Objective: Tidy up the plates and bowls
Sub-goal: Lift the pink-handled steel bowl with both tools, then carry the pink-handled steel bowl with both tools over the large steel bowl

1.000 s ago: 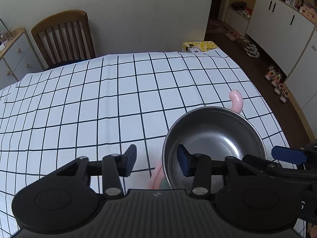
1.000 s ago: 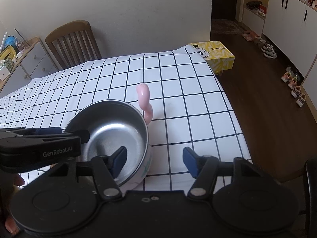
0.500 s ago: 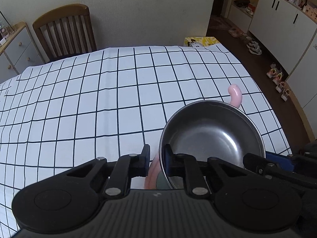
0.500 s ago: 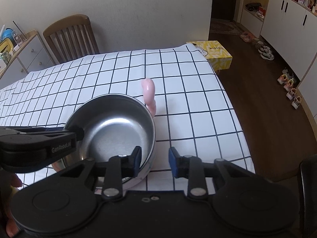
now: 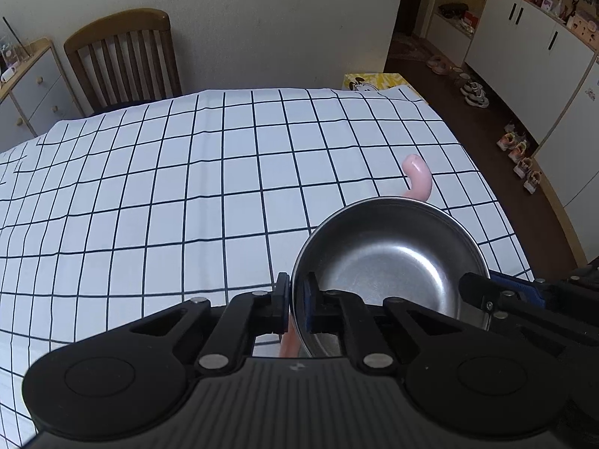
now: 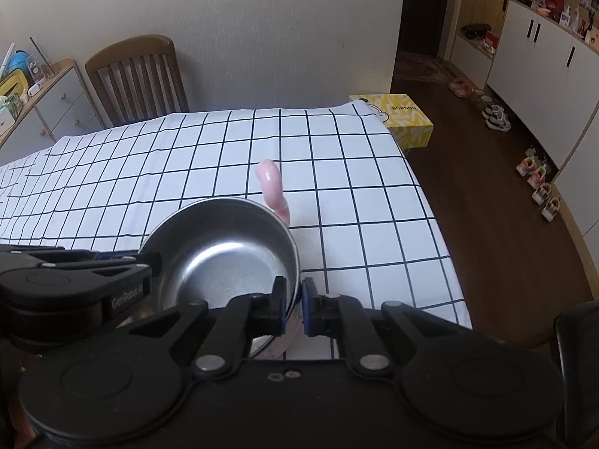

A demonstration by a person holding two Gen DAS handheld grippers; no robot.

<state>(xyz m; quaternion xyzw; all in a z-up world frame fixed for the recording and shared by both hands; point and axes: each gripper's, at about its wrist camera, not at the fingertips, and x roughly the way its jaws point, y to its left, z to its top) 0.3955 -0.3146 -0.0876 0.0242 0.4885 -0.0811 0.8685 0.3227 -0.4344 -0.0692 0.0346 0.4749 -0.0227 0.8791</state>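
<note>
Plain off-white wall (image 6: 280,30) is running behind a table w/ a white, black-grid tablecloth (image 5: 168,187). A wooden slat-back chair (image 5: 123,63) is standing at the far edge, nr a grey drawer unit (image 6: 56,108) on the left w/ bits sitting on top. Dark wood floor (image 6: 486,194) is stretching off to the right, a yellow box (image 6: 400,119) lying on it by the table corner. White cabinets (image 6: 543,75) are lining the right side, shoes (image 6: 539,183) sitting along their base.
</note>
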